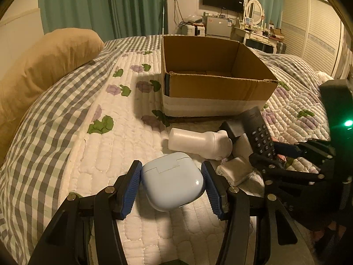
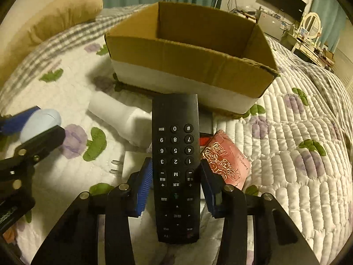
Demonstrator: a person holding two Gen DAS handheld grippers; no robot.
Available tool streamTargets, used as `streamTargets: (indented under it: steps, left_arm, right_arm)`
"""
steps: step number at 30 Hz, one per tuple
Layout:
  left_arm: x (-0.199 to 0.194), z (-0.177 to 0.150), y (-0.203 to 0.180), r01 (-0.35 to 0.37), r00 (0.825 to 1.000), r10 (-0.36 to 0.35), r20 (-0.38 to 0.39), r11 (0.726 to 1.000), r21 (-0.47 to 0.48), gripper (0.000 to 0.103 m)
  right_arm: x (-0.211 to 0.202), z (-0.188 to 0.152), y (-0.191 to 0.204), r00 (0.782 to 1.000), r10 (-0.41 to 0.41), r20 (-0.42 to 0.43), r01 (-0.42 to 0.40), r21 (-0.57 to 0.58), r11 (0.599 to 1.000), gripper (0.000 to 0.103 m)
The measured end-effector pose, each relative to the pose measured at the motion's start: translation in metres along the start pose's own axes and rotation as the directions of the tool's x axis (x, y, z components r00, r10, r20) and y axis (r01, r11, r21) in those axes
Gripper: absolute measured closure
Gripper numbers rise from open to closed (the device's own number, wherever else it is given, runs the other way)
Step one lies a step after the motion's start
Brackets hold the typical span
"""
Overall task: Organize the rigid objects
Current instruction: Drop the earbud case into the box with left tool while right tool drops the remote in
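My left gripper (image 1: pixel 171 172) is shut on a pale blue earbud case (image 1: pixel 172 181), held just above the quilt; the case also shows at the left of the right wrist view (image 2: pixel 42 121). My right gripper (image 2: pixel 175 167) is shut on a black remote control (image 2: pixel 175 154), which points toward the open cardboard box (image 2: pixel 187 66). The box (image 1: pixel 216 88) stands on the bed straight ahead of both grippers. A white bottle (image 1: pixel 198 142) lies on its side between the grippers and the box.
A red rose-patterned packet (image 2: pixel 225 161) and a white plug adapter (image 2: pixel 130 163) lie under and beside the remote. White wrapped items (image 1: pixel 236 170) lie to the right of the case. A tan pillow (image 1: pixel 44 66) is at the far left. A dresser and TV stand beyond the bed.
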State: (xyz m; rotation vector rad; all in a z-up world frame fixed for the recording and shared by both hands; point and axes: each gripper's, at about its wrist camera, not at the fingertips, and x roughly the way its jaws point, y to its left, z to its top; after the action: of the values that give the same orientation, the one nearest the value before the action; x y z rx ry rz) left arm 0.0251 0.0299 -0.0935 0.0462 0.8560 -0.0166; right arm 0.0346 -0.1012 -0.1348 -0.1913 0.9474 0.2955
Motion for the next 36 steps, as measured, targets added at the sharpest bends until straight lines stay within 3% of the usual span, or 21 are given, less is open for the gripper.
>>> streamTargets:
  steps: [8, 15, 19, 23, 27, 36]
  left_arm:
    - [-0.016, 0.024, -0.004, 0.011, 0.999, -0.011, 0.047, 1.000, 0.011, 0.047]
    - [-0.039, 0.094, -0.008, 0.048, 0.986, -0.051, 0.158, 0.999, 0.022, 0.047]
    - [-0.037, 0.143, -0.016, 0.031, 0.973, -0.041, 0.226, 0.998, 0.048, 0.047]
    - [-0.013, 0.183, -0.020, 0.053, 0.967, -0.065, 0.246, 0.997, 0.056, 0.047]
    - [0.030, 0.199, -0.029, 0.039, 0.976, -0.055, 0.213, 0.996, 0.080, 0.047]
    - [0.105, 0.178, -0.031, 0.073, 0.992, -0.081, 0.099, 0.994, 0.077, 0.047]
  right_arm:
    - [-0.061, 0.034, -0.010, 0.993, 0.025, 0.116, -0.026, -0.001, 1.000, 0.062]
    - [-0.128, 0.102, -0.041, 0.974, 0.015, 0.224, -0.014, -0.008, 1.000, 0.062]
    - [-0.144, 0.145, -0.058, 0.965, 0.005, 0.264, -0.005, 0.001, 1.000, 0.062]
    - [-0.137, 0.178, -0.069, 0.967, 0.025, 0.255, -0.031, 0.020, 0.999, 0.062]
    - [-0.104, 0.199, -0.076, 0.979, 0.015, 0.205, -0.022, 0.032, 0.999, 0.062]
    - [-0.033, 0.198, -0.089, 0.995, 0.008, 0.101, -0.013, 0.054, 0.998, 0.062]
